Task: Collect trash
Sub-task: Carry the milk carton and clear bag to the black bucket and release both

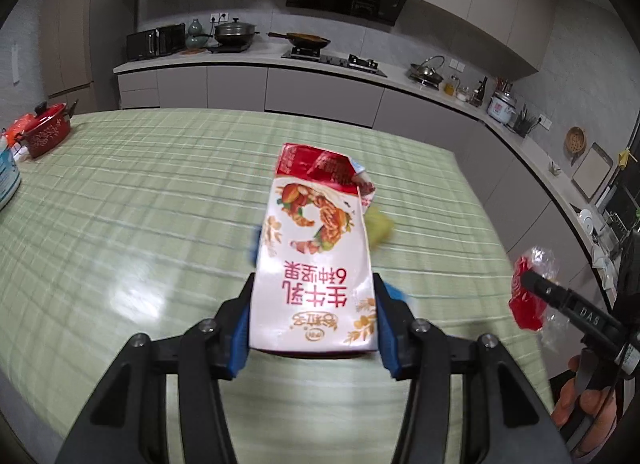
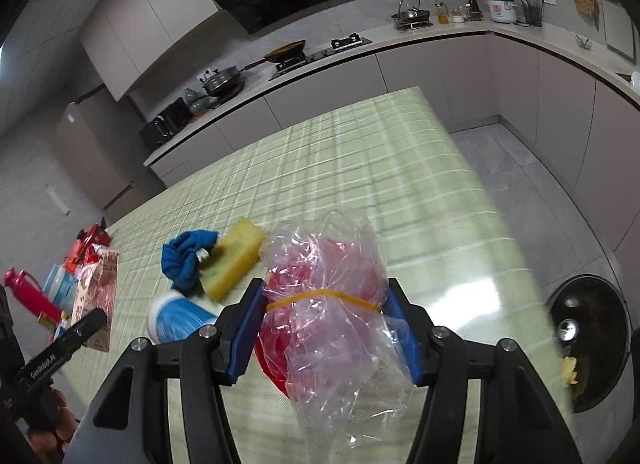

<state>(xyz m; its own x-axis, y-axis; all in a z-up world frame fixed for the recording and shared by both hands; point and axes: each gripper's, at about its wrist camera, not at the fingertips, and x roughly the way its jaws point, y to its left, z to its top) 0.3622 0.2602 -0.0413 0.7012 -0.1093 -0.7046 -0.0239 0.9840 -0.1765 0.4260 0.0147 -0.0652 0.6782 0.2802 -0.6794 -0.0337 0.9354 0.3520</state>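
A white and red milk carton point(image 1: 316, 232), its torn top pointing away, is clamped between the blue pads of my left gripper point(image 1: 314, 284) above the green checked table point(image 1: 140, 184). A crumpled clear plastic bag point(image 2: 324, 248) with something red inside and a yellow rubber band around it is held by my right gripper point(image 2: 325, 288), which is shut on it. The left wrist view shows the right gripper point(image 1: 528, 280) at the right edge with the bag point(image 1: 526, 304). The right wrist view shows the carton point(image 2: 100, 284) at the far left.
A yellow sponge point(image 2: 234, 260), a blue cloth point(image 2: 186, 256) and a blue-and-white object point(image 2: 180, 320) lie on the table. A red pot point(image 1: 46, 134) stands at the table's far left. A black bin point(image 2: 592, 344) sits below the table's right edge. Kitchen counters run behind.
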